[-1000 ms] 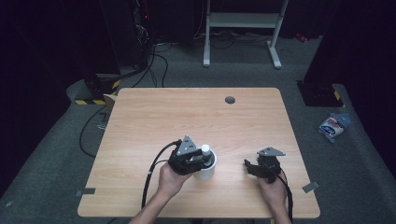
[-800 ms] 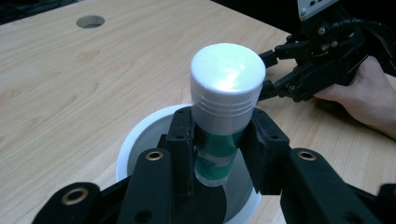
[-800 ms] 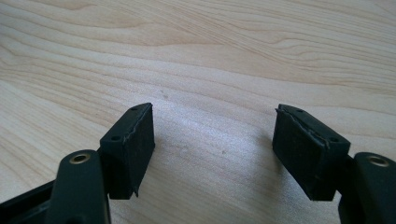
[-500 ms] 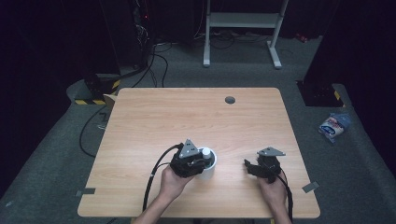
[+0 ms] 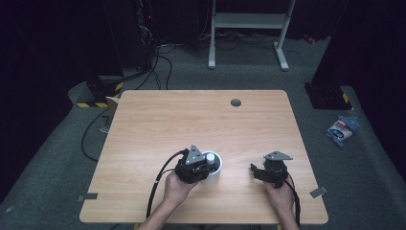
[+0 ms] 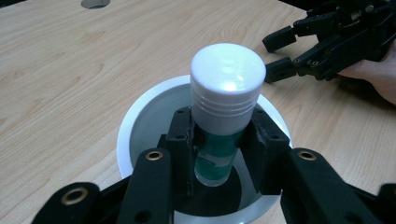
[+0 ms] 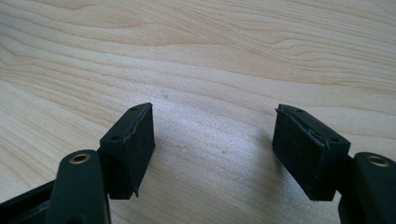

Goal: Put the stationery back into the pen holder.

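Between the left gripper's jaws sits a small green bottle with a white ribbed cap, clamped just below the cap and held upright inside a white cup near the table's front edge. Right gripper rests apart on bare wood, jaws spread, holding nothing. Advice: keep the bottle vertical and centred over the cup, lower until it seats, then release without knocking the rim.

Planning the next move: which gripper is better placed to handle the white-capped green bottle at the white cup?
Left. The left gripper is shut on the white-capped green bottle over the white cup; the right gripper is open, apart.
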Available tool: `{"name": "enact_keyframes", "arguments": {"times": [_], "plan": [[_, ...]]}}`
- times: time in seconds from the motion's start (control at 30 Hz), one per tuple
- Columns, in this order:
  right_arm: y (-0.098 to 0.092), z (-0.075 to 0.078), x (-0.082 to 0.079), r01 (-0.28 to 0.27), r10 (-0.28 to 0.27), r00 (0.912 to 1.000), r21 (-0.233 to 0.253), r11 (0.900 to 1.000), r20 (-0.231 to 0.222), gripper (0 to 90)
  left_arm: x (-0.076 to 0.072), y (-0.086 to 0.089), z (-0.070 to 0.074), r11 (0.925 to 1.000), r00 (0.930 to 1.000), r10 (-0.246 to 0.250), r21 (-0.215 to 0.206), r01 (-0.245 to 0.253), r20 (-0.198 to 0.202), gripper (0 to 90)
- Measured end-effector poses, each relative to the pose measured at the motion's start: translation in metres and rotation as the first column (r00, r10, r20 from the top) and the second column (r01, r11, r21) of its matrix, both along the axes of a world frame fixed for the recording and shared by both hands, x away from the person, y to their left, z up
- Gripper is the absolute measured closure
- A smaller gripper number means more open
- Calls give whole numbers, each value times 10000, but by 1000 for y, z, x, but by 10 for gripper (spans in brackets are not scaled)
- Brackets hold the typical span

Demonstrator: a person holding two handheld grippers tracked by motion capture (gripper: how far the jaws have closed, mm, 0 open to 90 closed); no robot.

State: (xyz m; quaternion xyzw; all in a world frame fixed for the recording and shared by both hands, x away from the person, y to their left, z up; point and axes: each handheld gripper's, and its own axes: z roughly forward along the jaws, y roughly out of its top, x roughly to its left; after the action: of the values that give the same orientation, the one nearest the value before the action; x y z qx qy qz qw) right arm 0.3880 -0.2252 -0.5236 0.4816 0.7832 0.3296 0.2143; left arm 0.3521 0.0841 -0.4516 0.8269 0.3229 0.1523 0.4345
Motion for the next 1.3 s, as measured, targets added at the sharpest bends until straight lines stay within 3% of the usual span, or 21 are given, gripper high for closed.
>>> {"name": "enact_keyframes", "arguments": {"times": [0.67,0.87,1.13,1.23,1.3], "plan": [[0,0,0,5,-5,10000,4,10000,-4,296,2,-2,-7,9986,9996,267,449,-264,-51,648],[0,0,0,19,-19,10000,4,10000,-13,296,2,-1,-8,9990,9996,258,378,-255,-65,645],[0,0,0,42,-41,10000,18,10000,-39,296,1,0,-8,9995,9996,276,169,-275,-30,610],[0,0,0,47,-47,10000,21,10000,-44,296,0,2,-6,9994,9994,340,6,-340,47,562],[0,0,0,29,-29,10000,19,10000,-27,296,-2,3,-4,9992,9991,373,143,-376,182,517]]}}
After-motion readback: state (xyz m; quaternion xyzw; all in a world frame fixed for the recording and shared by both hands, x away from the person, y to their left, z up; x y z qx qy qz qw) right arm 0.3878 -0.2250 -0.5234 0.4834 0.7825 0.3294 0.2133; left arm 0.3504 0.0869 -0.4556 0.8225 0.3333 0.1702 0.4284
